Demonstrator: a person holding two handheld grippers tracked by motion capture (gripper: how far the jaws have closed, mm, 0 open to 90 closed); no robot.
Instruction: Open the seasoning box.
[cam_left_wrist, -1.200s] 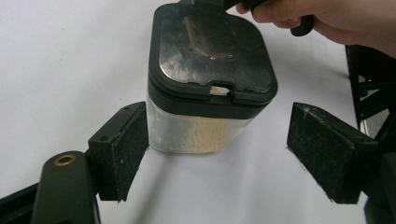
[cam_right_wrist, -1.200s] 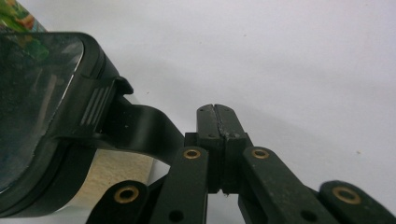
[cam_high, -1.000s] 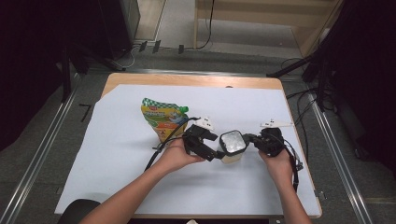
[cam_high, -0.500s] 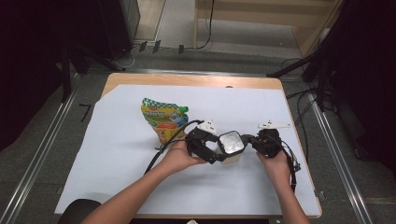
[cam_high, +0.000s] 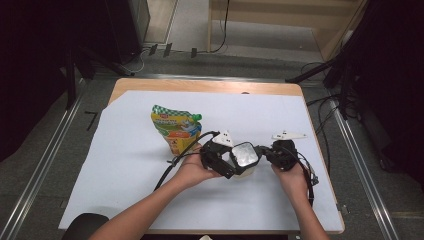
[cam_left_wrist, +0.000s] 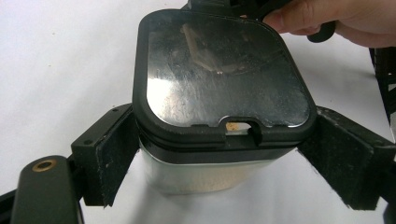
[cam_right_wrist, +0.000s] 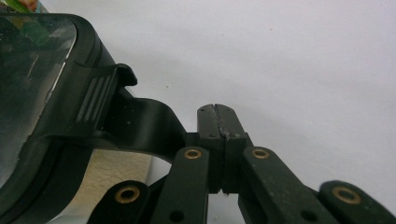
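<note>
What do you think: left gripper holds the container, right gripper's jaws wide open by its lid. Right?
No: the jaws of the right gripper are shut, as the right gripper view shows. The left gripper does hold the container.

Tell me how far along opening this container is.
Done: the left tool clamps the container at both sides. In hand: the right tool, shut, sits beside the lid's clip. Left: the lid is not yet open, and the pouch lies untouched behind.
</note>
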